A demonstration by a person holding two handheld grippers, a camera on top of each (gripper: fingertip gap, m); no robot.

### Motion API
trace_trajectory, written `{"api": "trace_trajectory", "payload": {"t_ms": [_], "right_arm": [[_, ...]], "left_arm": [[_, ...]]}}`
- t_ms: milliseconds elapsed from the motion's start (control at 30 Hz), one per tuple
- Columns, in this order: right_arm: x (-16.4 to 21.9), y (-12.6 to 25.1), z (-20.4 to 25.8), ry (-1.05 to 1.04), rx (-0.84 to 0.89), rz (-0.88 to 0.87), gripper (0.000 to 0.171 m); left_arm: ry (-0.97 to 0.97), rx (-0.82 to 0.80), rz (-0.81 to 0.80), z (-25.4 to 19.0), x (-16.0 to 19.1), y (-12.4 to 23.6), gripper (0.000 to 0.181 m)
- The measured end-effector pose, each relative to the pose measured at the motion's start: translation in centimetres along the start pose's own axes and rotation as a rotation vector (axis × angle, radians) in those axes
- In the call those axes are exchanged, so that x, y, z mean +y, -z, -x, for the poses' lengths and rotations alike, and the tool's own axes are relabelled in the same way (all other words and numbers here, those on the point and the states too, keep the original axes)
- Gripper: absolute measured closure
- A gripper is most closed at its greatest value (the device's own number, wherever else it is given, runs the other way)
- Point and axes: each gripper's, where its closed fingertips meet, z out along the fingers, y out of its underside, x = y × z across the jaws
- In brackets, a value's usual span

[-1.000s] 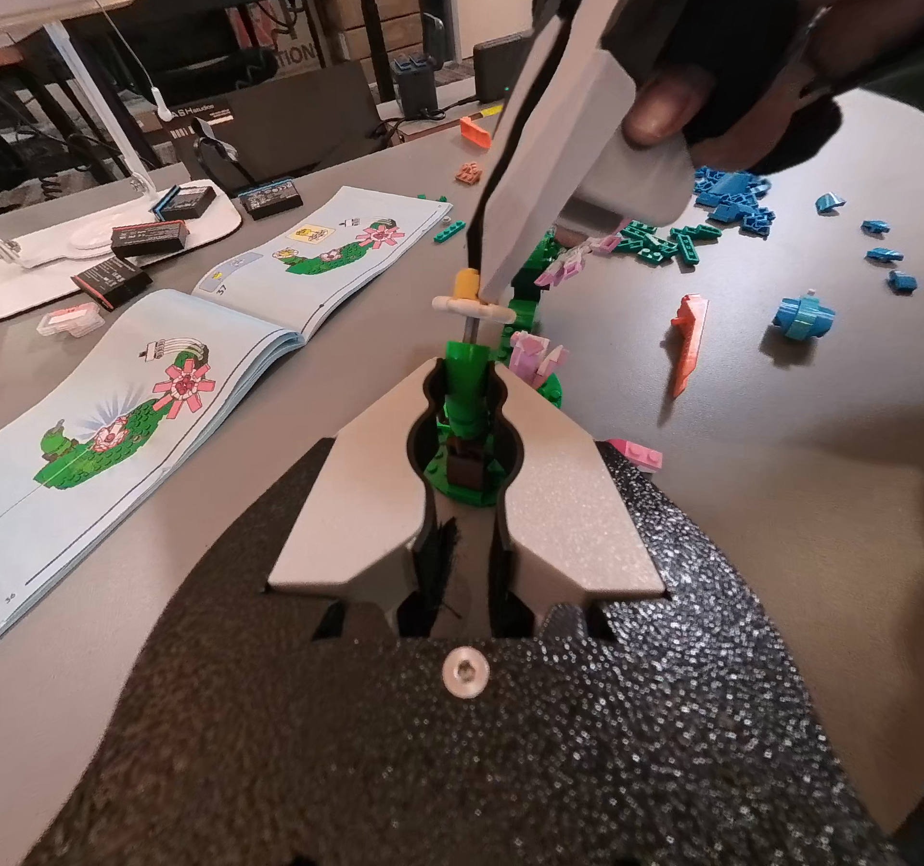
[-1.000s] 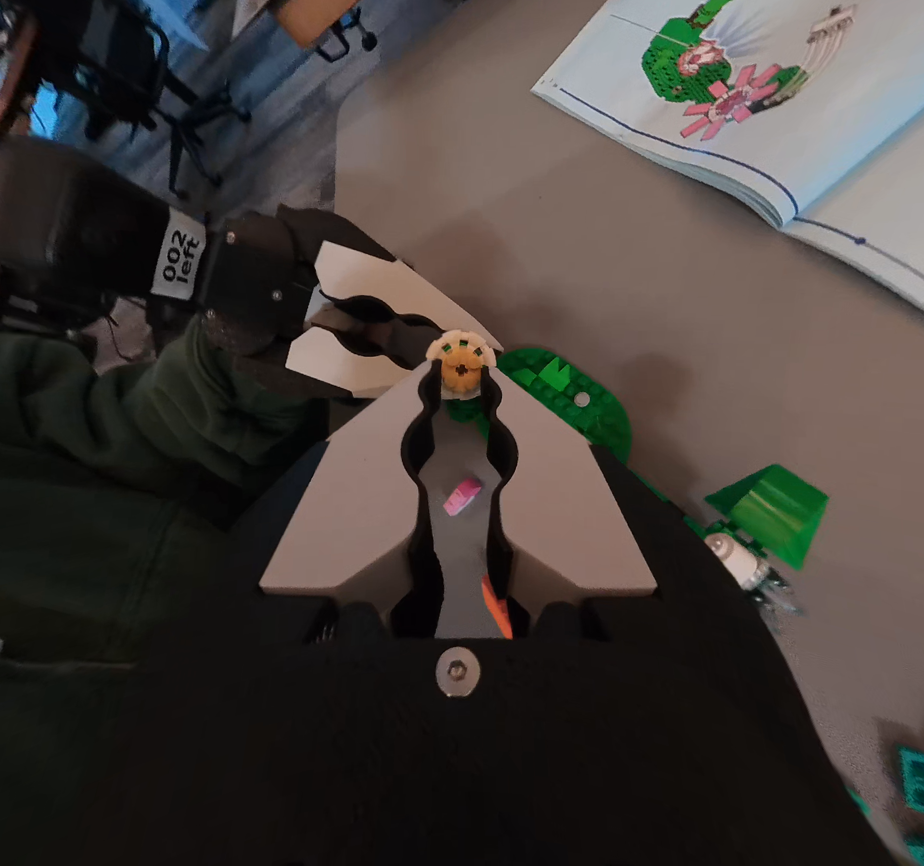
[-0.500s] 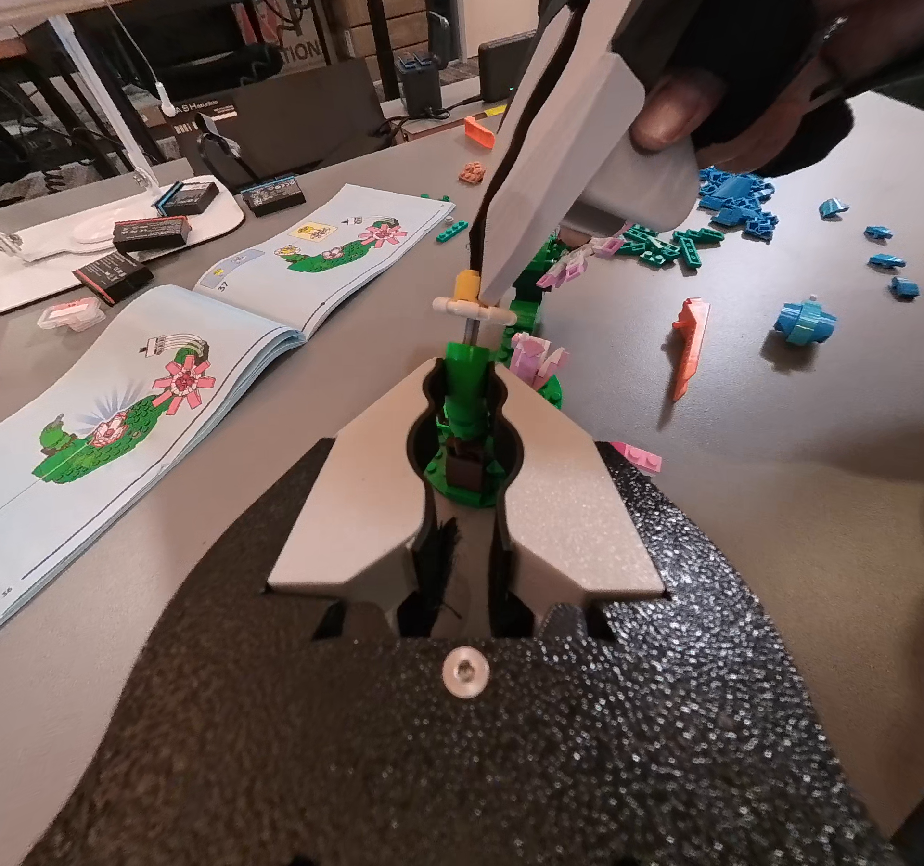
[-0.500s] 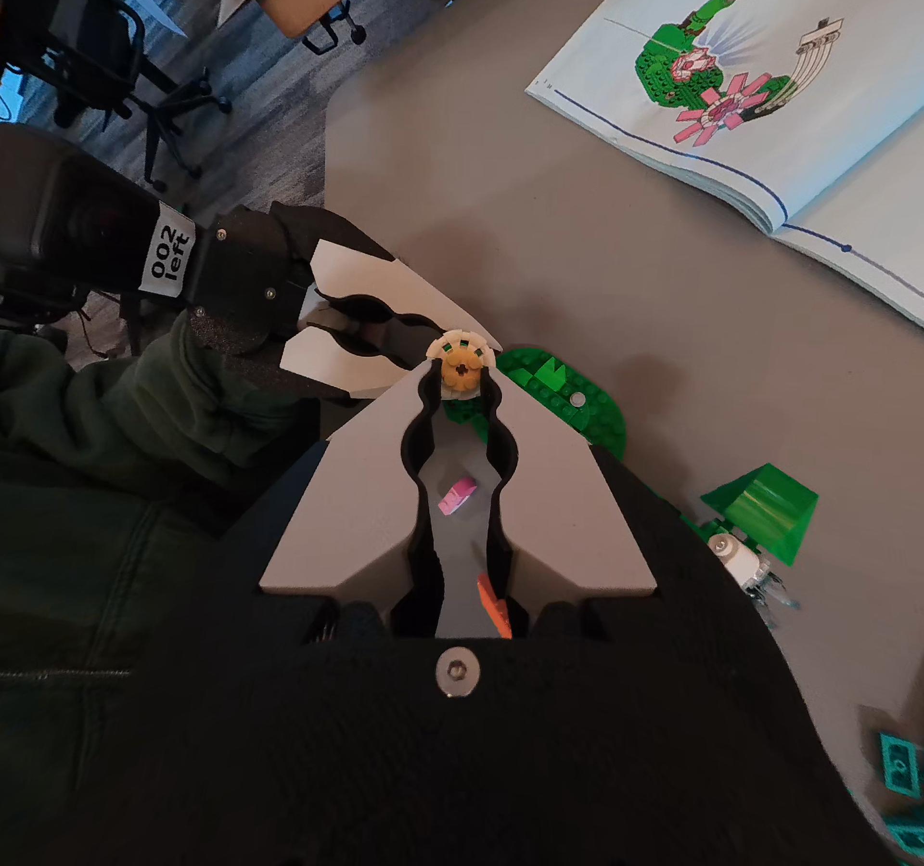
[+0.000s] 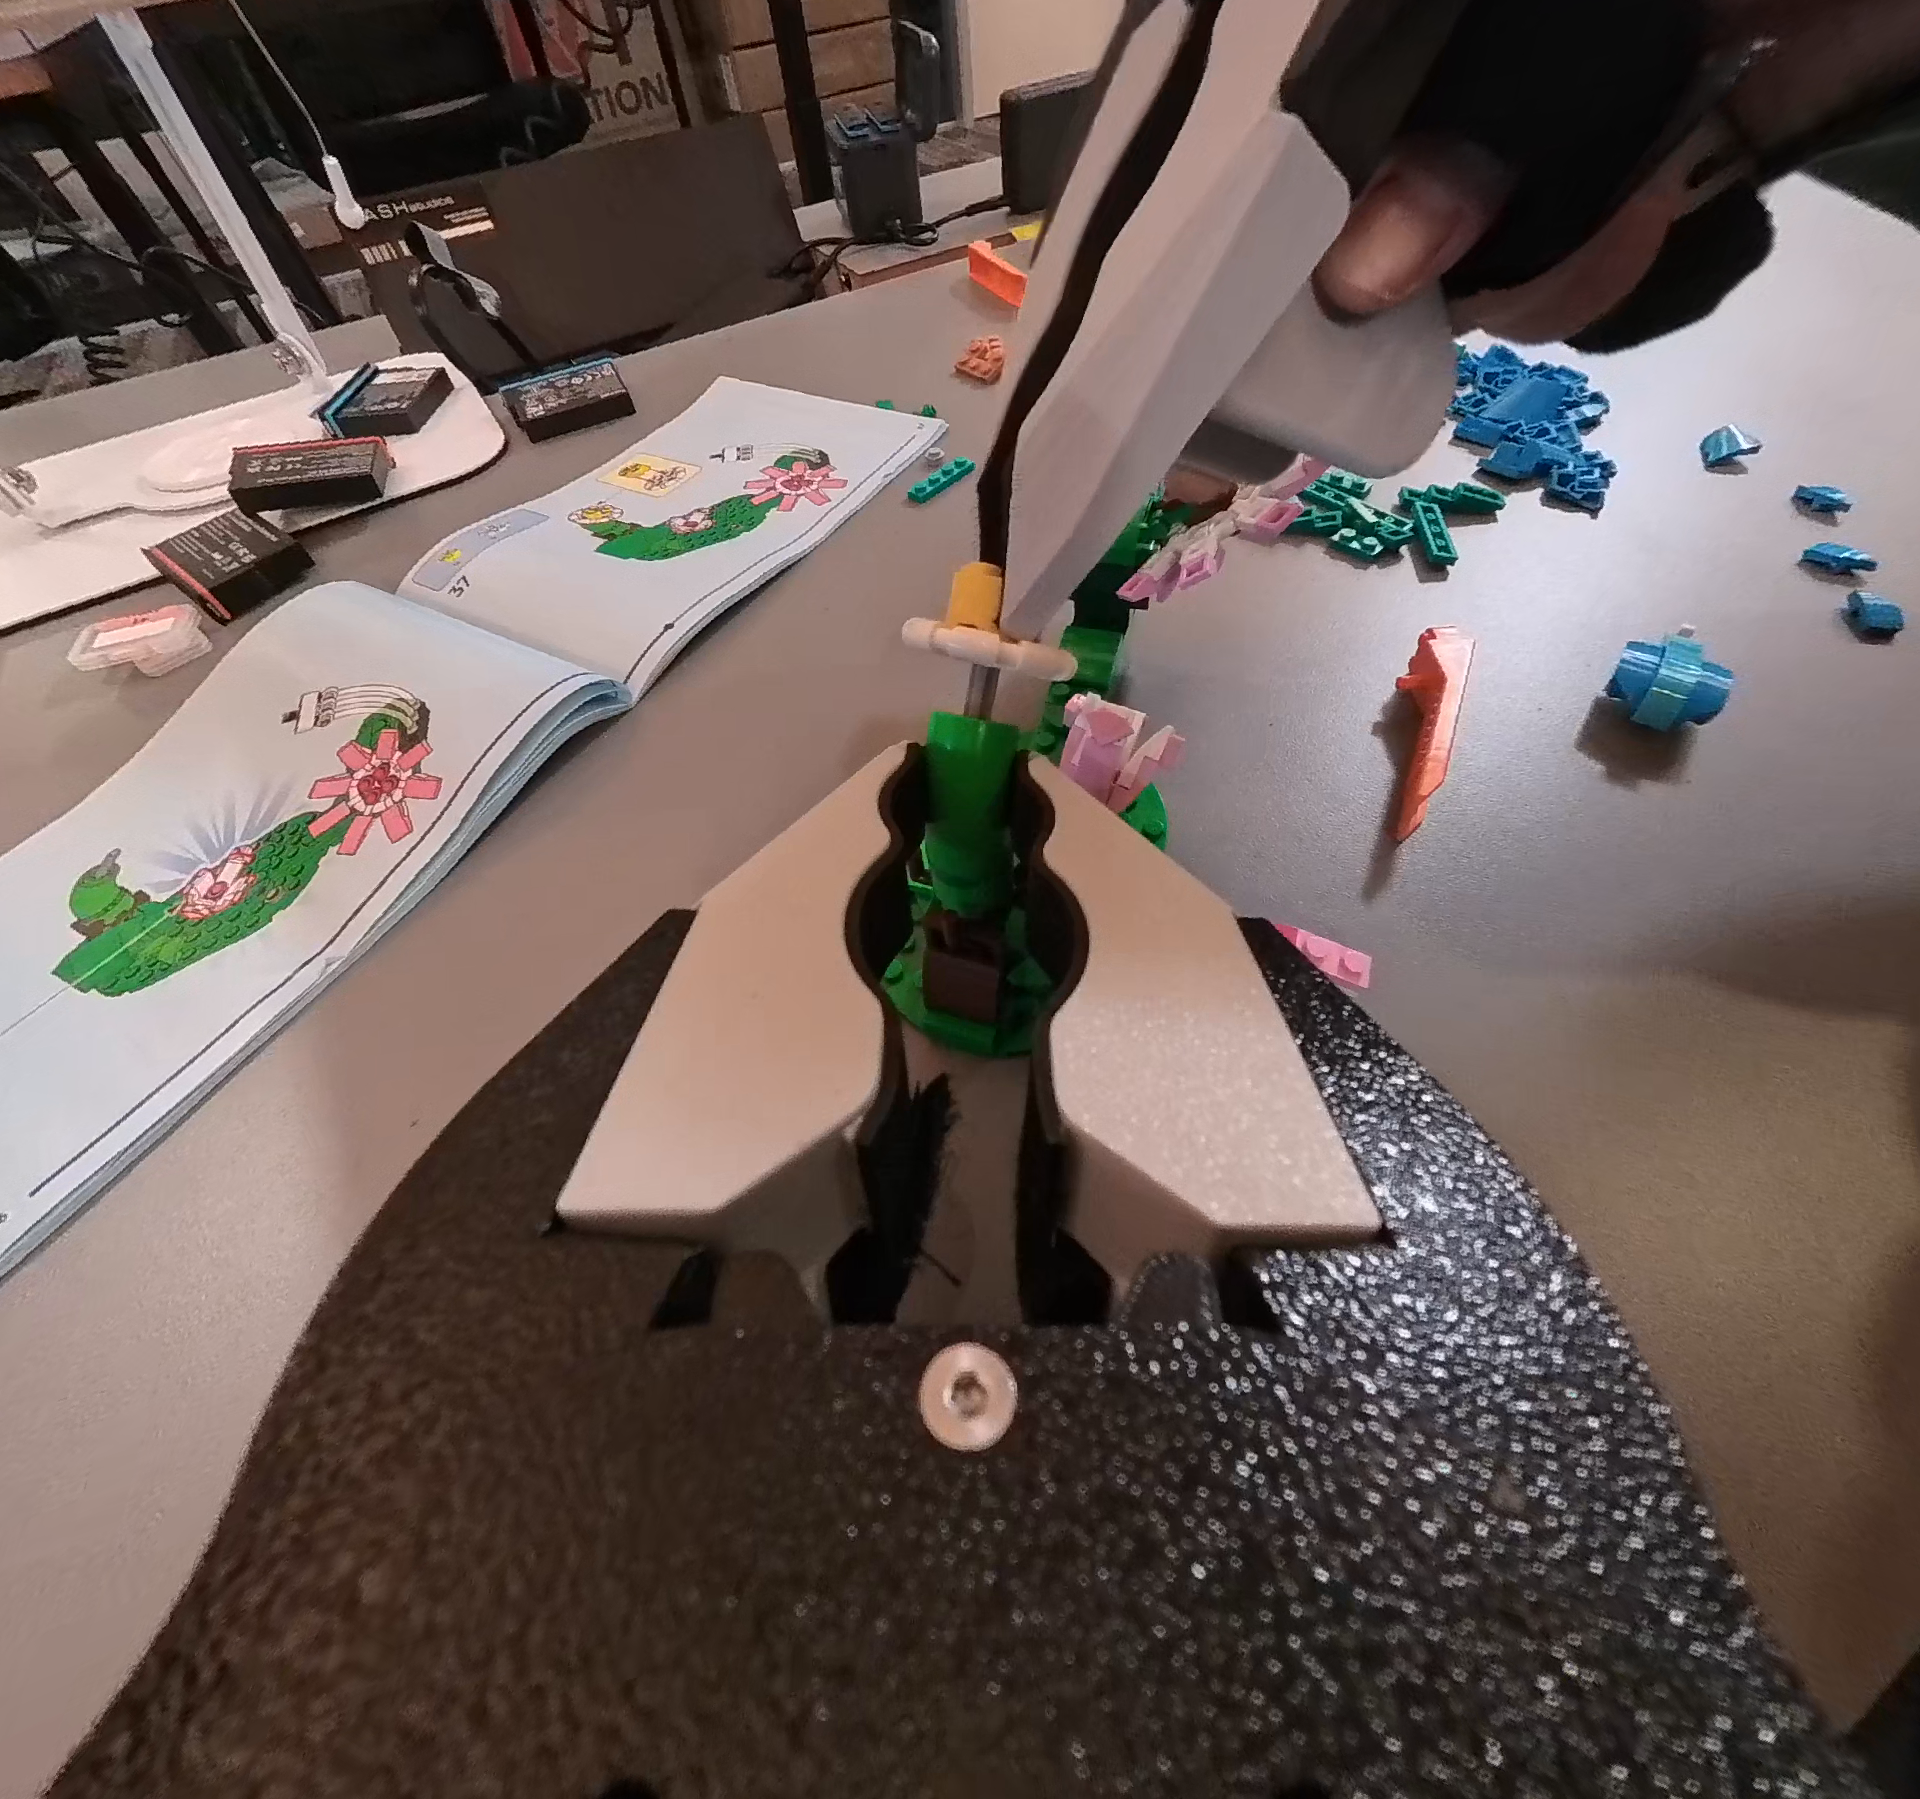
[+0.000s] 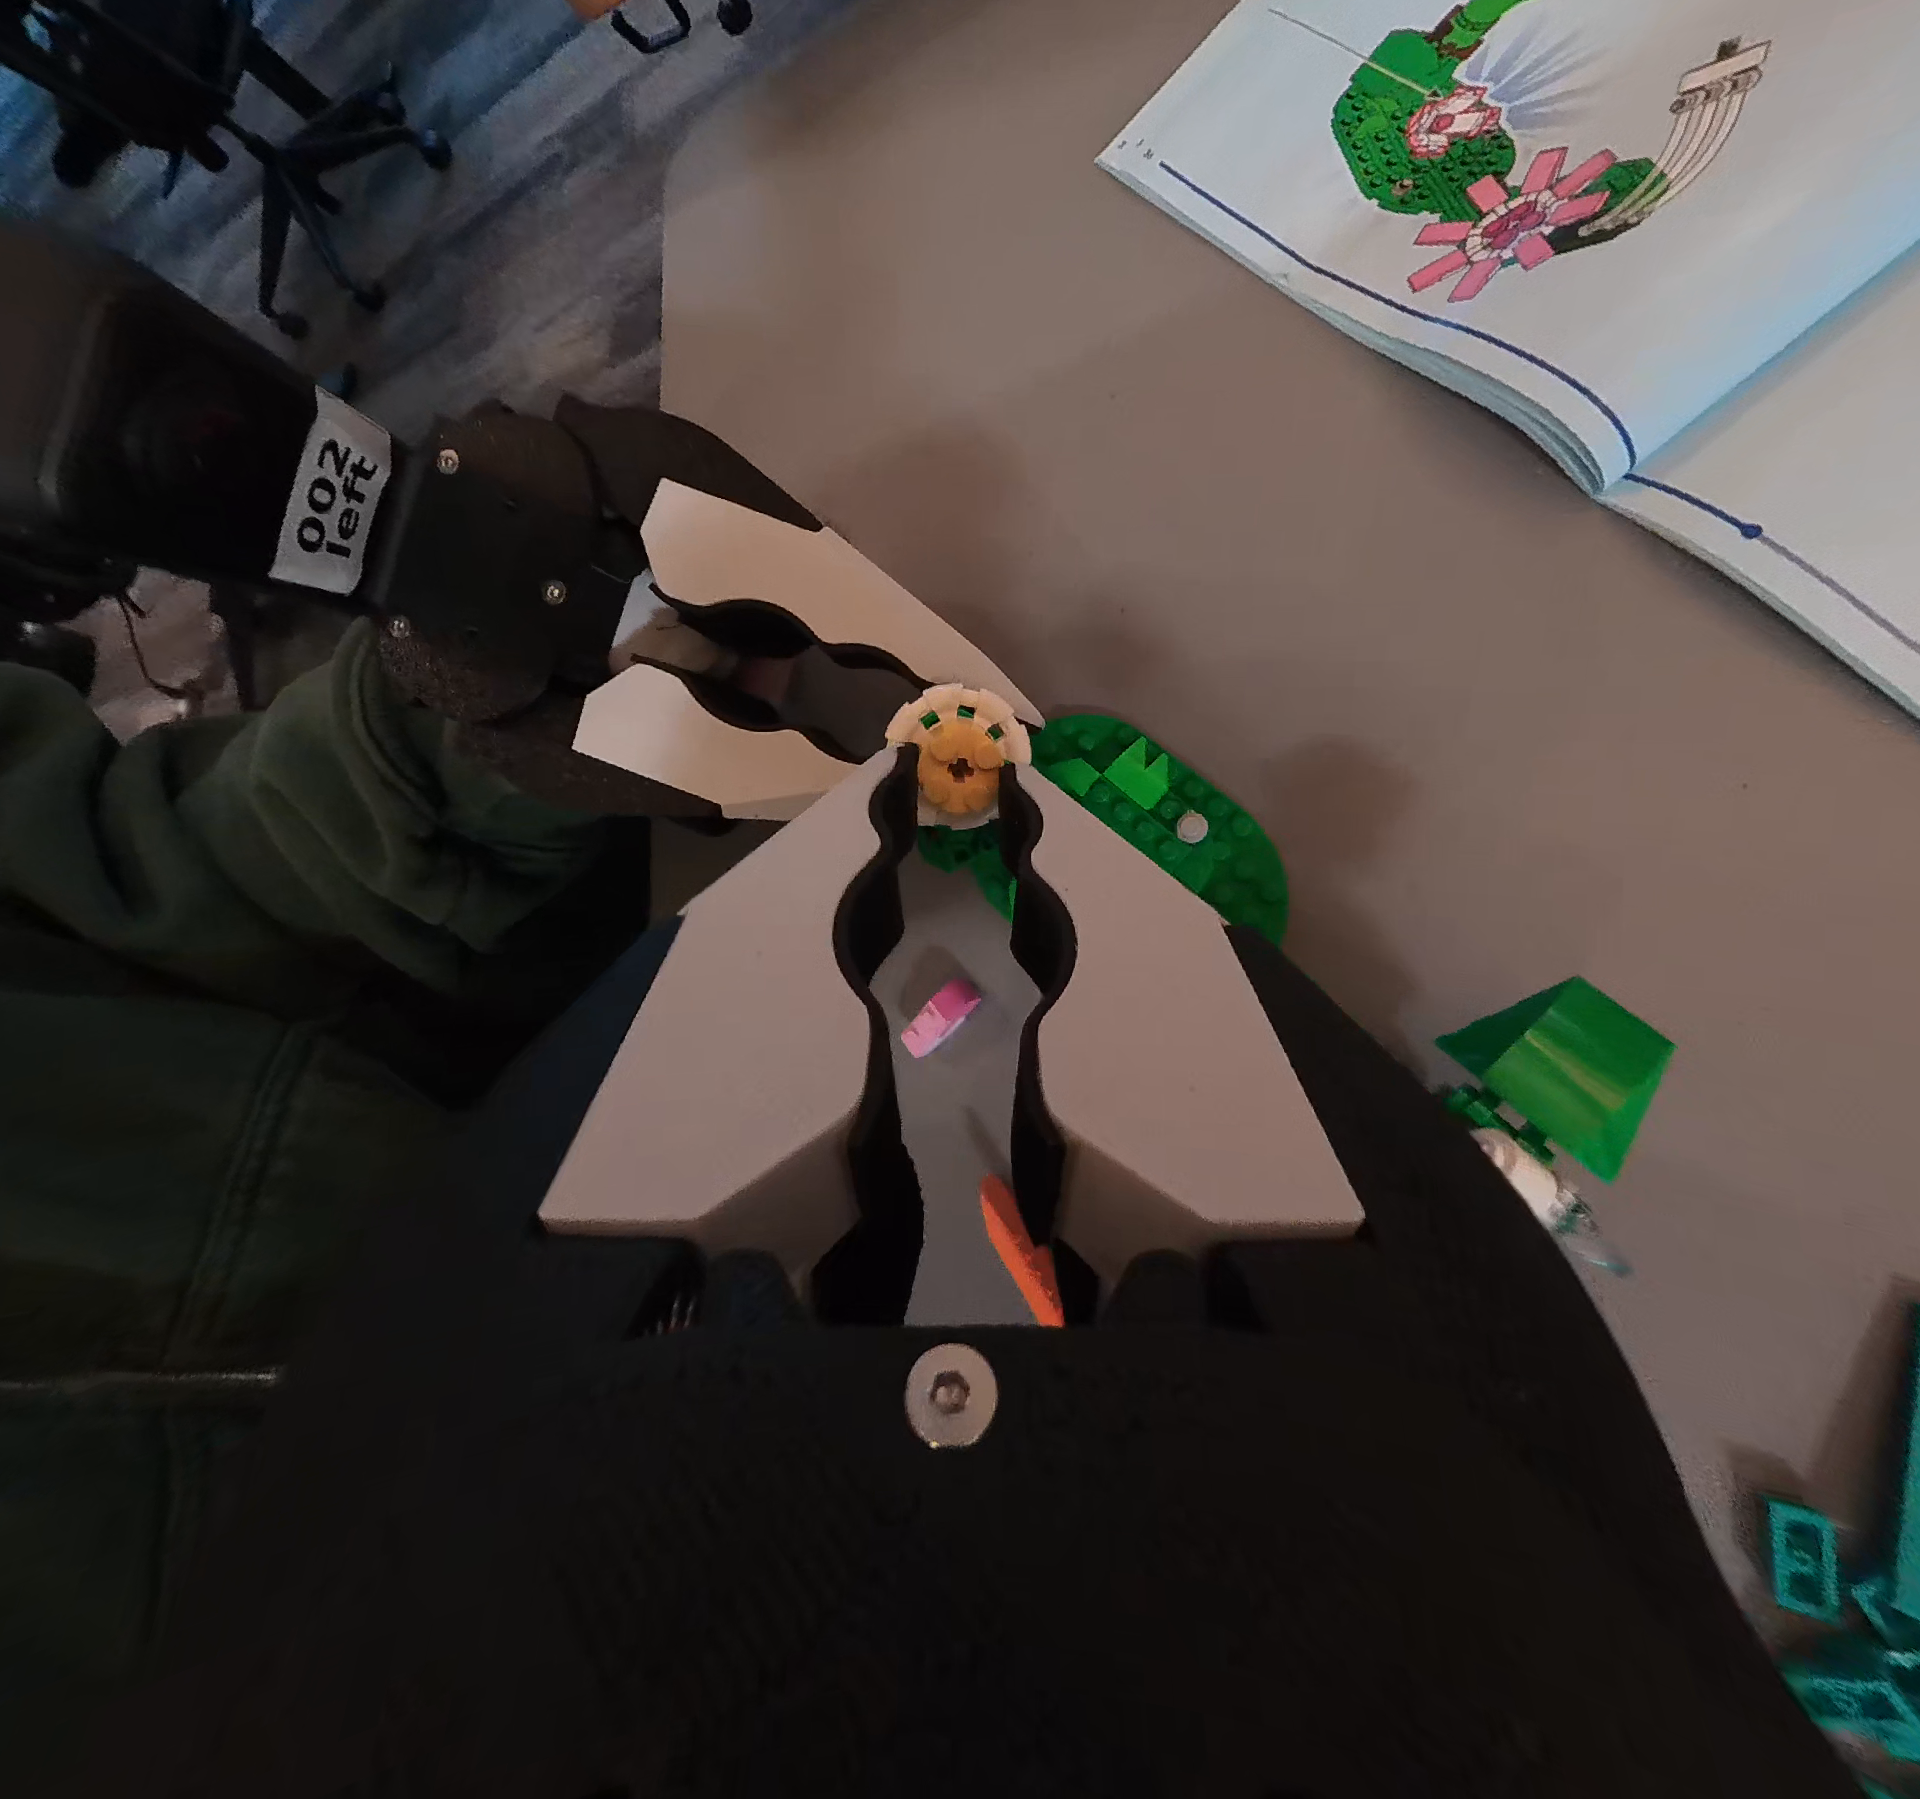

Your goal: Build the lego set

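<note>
left tool clamped on green stem, right tool nipping yellow stud atop white flower disc

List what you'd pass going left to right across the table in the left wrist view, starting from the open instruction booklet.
instruction booklet → green stem clamped in the left gripper → pink flower → orange spike piece → blue round piece

Beyond the left gripper, the green stem's lower part hides between its fingers; the right gripper covers the green baseplate's near edge.
</note>
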Motion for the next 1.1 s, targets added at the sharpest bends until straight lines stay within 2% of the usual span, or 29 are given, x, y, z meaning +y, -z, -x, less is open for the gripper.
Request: {"api": "trace_trajectory", "payload": {"t_ms": [600,767,967,1100], "right_arm": [[-0.6,0.2,-0.2,0.013,0.064,-0.203,0.156],[-0.7,0.4,0.3,0.021,0.052,-0.226,0.145],[-1.6,2.8,1.4,0.118,0.053,-0.408,0.143],[-0.7,2.5,0.7,0.224,0.141,-0.451,0.144]], "left_arm": [[-0.019,-0.002,-0.001,0.1,0.0,-0.1,0.168],[-0.022,-0.005,-0.002,0.1,0.0,-0.1,0.168],[-0.022,-0.002,-0.002,0.1,0.0,-0.1,0.168],[-0.027,-0.006,-0.002,0.1,0.0,-0.1,0.168]]}}
